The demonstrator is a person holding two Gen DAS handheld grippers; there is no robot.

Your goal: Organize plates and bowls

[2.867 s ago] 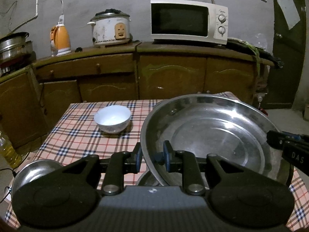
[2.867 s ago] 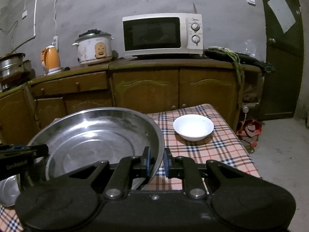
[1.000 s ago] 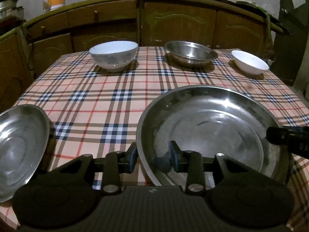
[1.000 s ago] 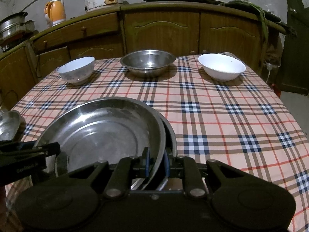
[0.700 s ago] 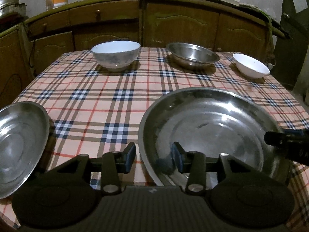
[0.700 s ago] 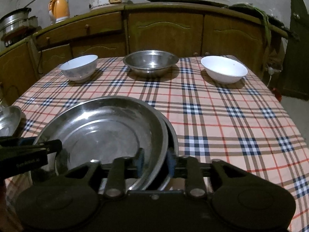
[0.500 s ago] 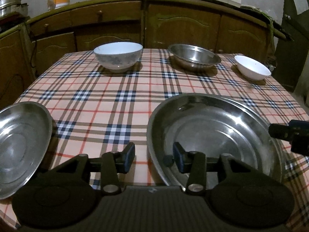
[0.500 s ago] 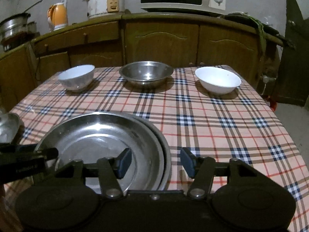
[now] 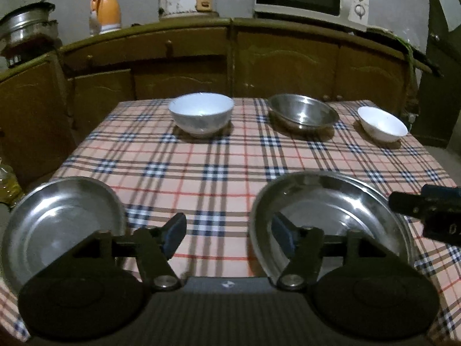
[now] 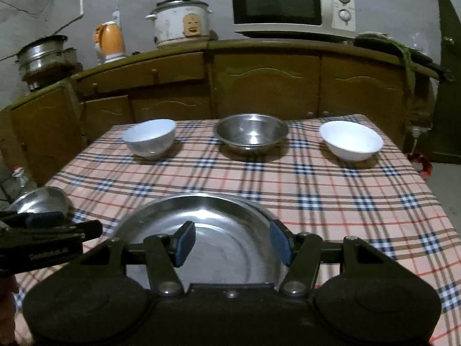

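Left hand-held gripper [image 9: 229, 238]: my jaws are opening, nothing clamped.
Right hand-held gripper [image 10: 232, 242]: mine stands apart, empty.
Steel plates [image 10: 224, 219]: stacked at counter [image 10: 360, 201] near edge.

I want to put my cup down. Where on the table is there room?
The checked tablecloth is bare across its middle, between the three bowls at the far edge and the big steel plate near you. The right side beside that plate is free too. The near-left corner is crowded by the small steel plate.
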